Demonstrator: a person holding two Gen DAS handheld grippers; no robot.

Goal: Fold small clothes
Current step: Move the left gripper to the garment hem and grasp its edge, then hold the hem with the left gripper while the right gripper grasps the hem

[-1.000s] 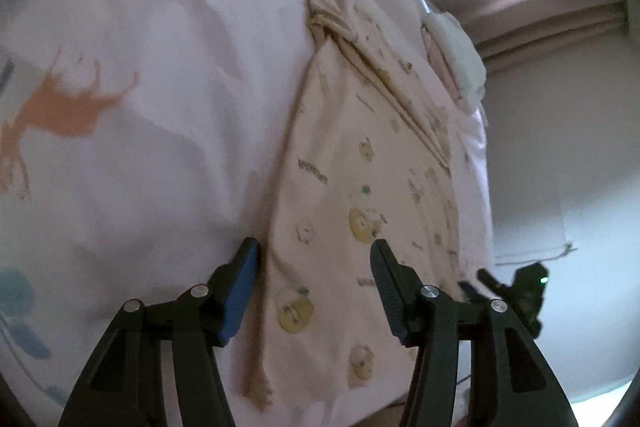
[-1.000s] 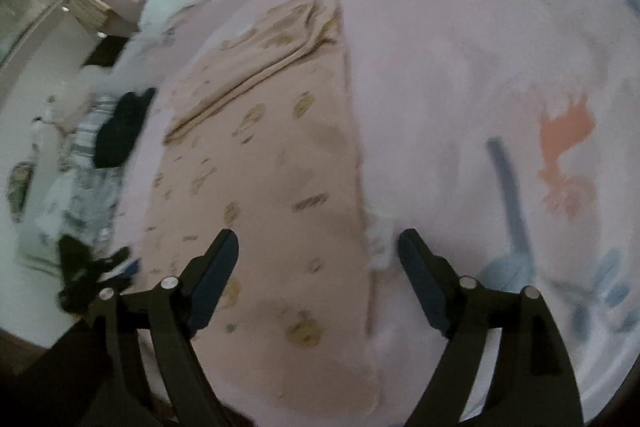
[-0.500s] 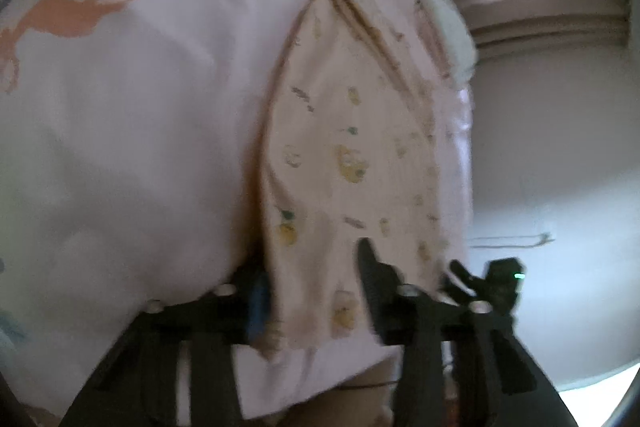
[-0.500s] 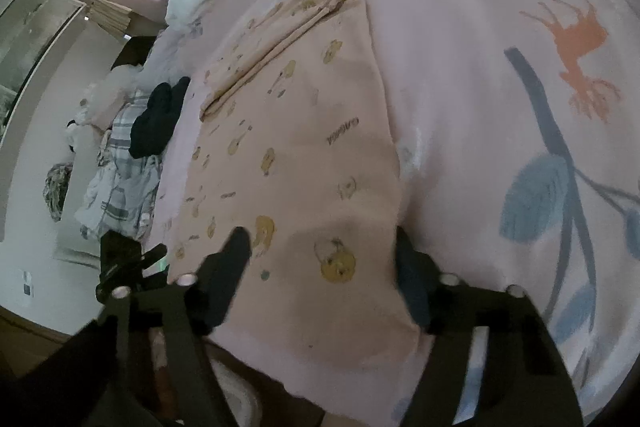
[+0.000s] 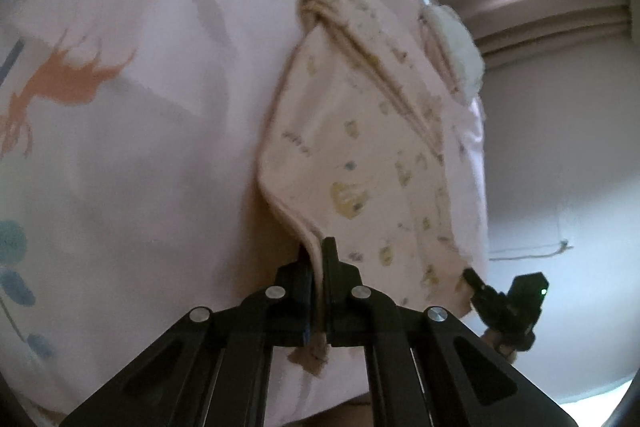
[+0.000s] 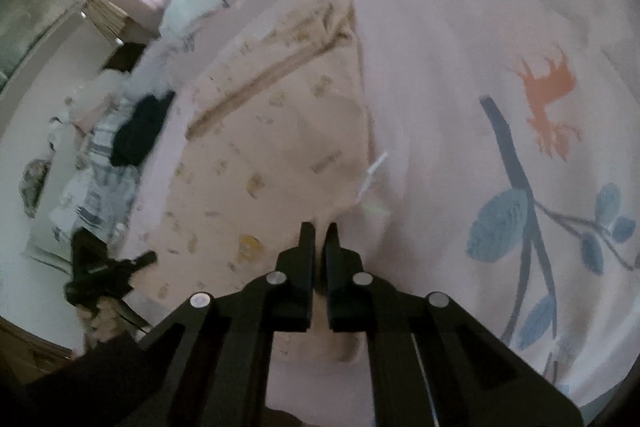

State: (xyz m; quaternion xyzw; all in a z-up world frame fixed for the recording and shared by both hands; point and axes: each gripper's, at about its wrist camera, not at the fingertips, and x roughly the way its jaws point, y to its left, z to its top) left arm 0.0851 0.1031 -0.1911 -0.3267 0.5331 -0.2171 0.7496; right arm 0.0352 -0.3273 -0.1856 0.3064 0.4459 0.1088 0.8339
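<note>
1. While both grippers pinch its near hem, a small cream garment (image 5: 360, 155) printed with little yellow figures lies on a pink bedspread (image 5: 140, 107) patterned with orange animals and blue leaves.
2. Seen from the left wrist, the left gripper (image 5: 314, 251) has its jaws pressed together on the garment's near left edge, which rises in a soft ridge off the bed.
3. Seen from the right wrist, the right gripper (image 6: 319, 233) is closed to a narrow gap on the same garment (image 6: 272, 147) at its near right corner, beside a small white label (image 6: 372, 175).
4. At the far end the cloth is bunched in loose folds.
5. Judging by how it drapes and creases, the fabric is thin, light and limp; it should sag between the two holds and wrinkle easily.
6. Best holds are likely the hemmed corners, where doubled cloth gives the jaws more to bite.
7. Dark and striped clothes (image 6: 120, 131) lie in a heap beyond the bed's left side.
</note>
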